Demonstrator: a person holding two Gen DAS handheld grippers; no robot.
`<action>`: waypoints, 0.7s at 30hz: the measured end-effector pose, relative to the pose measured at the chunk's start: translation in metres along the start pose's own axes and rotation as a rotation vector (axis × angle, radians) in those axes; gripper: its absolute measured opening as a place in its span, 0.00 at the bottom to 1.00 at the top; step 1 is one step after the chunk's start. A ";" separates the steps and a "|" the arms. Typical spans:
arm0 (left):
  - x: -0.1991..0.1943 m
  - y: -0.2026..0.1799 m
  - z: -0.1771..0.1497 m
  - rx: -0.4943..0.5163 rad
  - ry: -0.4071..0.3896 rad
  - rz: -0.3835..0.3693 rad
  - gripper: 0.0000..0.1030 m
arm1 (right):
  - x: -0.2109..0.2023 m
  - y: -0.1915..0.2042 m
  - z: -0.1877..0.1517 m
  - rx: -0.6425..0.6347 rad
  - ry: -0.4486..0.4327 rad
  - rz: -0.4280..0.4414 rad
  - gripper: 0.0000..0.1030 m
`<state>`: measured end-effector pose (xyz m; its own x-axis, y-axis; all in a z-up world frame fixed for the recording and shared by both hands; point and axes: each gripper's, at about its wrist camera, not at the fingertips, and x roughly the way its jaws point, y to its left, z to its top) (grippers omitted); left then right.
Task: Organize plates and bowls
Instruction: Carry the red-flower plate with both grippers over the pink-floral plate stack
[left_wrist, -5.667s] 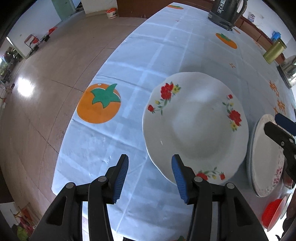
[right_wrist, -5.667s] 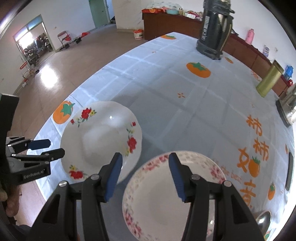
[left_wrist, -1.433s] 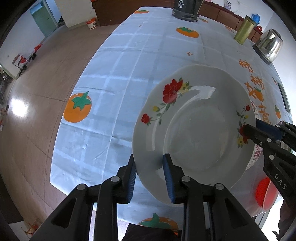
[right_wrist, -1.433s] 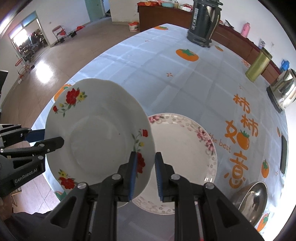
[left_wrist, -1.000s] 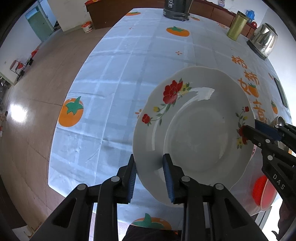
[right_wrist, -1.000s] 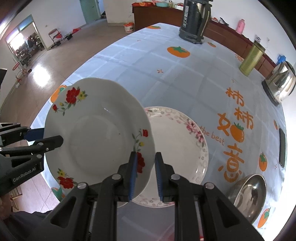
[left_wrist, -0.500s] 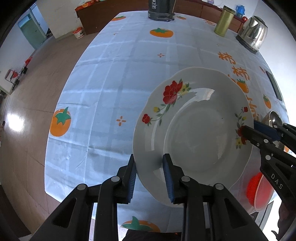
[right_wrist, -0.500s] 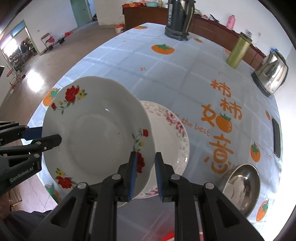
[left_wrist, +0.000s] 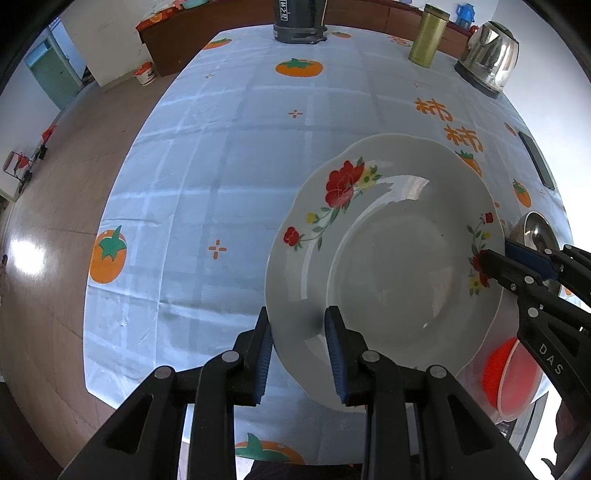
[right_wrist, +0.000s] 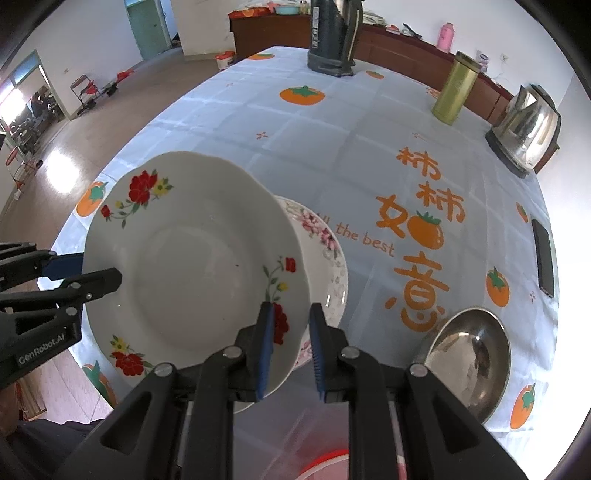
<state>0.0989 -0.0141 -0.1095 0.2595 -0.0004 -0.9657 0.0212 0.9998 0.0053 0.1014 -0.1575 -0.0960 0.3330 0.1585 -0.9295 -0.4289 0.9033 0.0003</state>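
Note:
A white deep plate with red flowers (left_wrist: 384, 254) (right_wrist: 195, 258) hangs in the air above the table, held from both sides. My left gripper (left_wrist: 298, 350) is shut on its near-left rim, and my right gripper (right_wrist: 290, 345) is shut on its opposite rim. Under it on the blue tablecloth (right_wrist: 332, 140) lies a white plate with pink flowers (right_wrist: 325, 251), mostly covered by the held plate. A steel bowl (right_wrist: 469, 354) (left_wrist: 535, 229) sits to the right of that plate. A red bowl (left_wrist: 506, 373) (right_wrist: 325, 463) lies close to the table's front edge.
At the far end stand a dark thermos jug (right_wrist: 332, 37), a gold-green canister (right_wrist: 456, 88) and a steel kettle (right_wrist: 524, 125). A black phone (right_wrist: 545, 251) lies at the right edge. The tablecloth's left edge (left_wrist: 110, 206) drops to a tiled floor.
Both grippers have carried the flowered plate to the right across the table. It now covers more of the pink-flowered plate, and the steel bowl has come further into view.

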 end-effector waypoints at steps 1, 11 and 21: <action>0.000 -0.001 0.000 0.001 -0.001 -0.001 0.29 | 0.000 -0.001 -0.001 0.001 0.000 -0.001 0.19; -0.001 -0.012 0.001 0.025 -0.005 -0.012 0.29 | -0.004 -0.010 -0.007 0.019 0.003 -0.014 0.19; 0.000 -0.024 0.003 0.054 -0.002 -0.014 0.29 | -0.007 -0.020 -0.014 0.039 0.003 -0.021 0.19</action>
<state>0.1014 -0.0380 -0.1086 0.2609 -0.0144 -0.9653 0.0766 0.9970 0.0058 0.0956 -0.1819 -0.0945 0.3393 0.1382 -0.9305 -0.3887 0.9214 -0.0048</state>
